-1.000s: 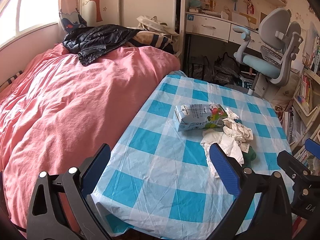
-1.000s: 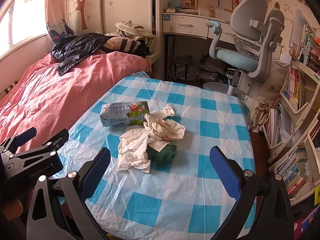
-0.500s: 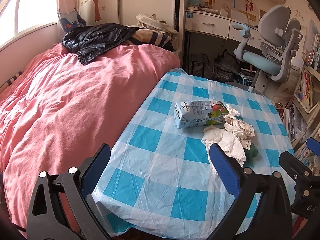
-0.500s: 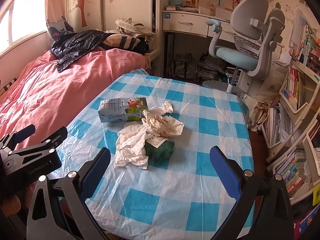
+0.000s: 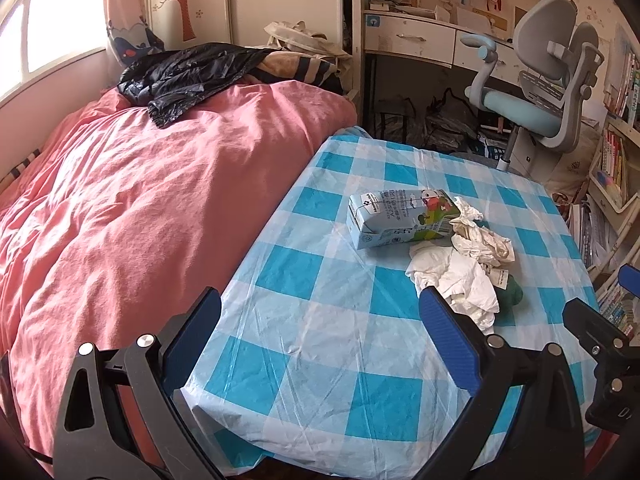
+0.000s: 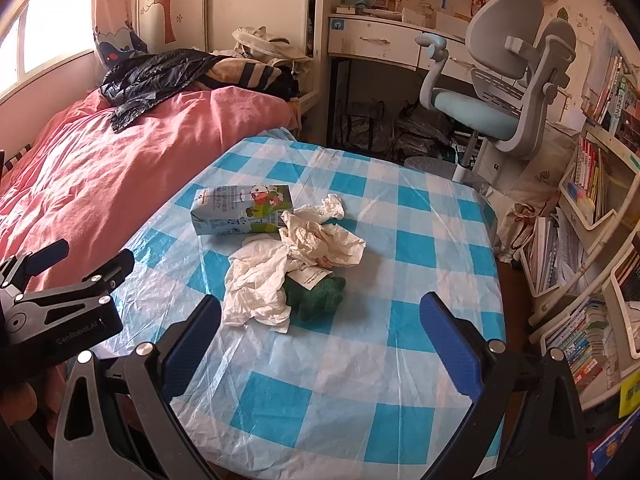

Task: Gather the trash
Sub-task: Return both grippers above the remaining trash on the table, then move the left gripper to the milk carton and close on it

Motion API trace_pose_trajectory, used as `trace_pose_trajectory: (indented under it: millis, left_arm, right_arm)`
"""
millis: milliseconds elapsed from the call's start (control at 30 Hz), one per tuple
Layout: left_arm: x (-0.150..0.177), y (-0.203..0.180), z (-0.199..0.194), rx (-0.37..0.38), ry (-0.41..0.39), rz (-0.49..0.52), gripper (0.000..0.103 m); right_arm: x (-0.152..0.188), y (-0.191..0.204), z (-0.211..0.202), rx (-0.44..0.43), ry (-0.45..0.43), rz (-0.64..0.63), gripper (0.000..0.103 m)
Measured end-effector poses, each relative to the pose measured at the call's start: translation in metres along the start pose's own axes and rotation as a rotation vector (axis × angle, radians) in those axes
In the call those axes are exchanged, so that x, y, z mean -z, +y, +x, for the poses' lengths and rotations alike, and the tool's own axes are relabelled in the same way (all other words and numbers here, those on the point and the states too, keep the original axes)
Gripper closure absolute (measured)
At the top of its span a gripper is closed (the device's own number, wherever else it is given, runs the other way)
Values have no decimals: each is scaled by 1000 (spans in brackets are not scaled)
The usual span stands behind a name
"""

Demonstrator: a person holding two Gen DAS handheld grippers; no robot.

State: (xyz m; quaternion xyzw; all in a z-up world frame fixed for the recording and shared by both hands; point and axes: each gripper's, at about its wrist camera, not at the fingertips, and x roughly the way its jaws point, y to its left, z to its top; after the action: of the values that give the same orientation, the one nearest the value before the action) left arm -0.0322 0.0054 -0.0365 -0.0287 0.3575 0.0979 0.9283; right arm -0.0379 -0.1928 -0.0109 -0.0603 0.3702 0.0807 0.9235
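Note:
A pale blue drink carton [image 5: 400, 218] [image 6: 242, 214] lies on its side on the blue-checked table [image 5: 320, 320] [image 6: 360, 344]. Beside it lie crumpled white paper [image 5: 456, 280] [image 6: 256, 284], a cream crumpled wrapper [image 5: 480, 236] [image 6: 320, 238] and a dark green lump [image 5: 510, 294] [image 6: 316, 298] with a white tag. My left gripper [image 5: 320, 320] is open and empty over the table's near left corner. My right gripper [image 6: 320, 320] is open and empty, just short of the pile. A black plastic bag [image 5: 188, 76] [image 6: 148, 76] lies on the bed.
A pink-covered bed [image 5: 120, 208] [image 6: 92, 168] runs along the table's left side. A grey and blue desk chair [image 5: 536, 96] [image 6: 496, 92] and a white desk [image 6: 380, 40] stand behind. Bookshelves [image 6: 592, 208] line the right wall.
Both grippers have drifted slightly, so the table and trash sit a little lower and nearer in view. Jaws stay open. Nothing on the table has moved.

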Motion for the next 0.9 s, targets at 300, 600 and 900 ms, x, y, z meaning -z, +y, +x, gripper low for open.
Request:
trace_pose_trajectory:
  millis: [300, 600, 900]
  left_arm:
    - [0, -5, 3, 6, 11, 14, 7]
    - [0, -7, 4, 11, 16, 26, 7]
    - [1, -9, 6, 16, 22, 32, 7]
  right_arm:
    - [0, 2, 1, 14, 15, -33, 8]
    - [-1, 4, 4, 23, 26, -54, 8]
    - [0, 5, 3, 33, 24, -66, 8]
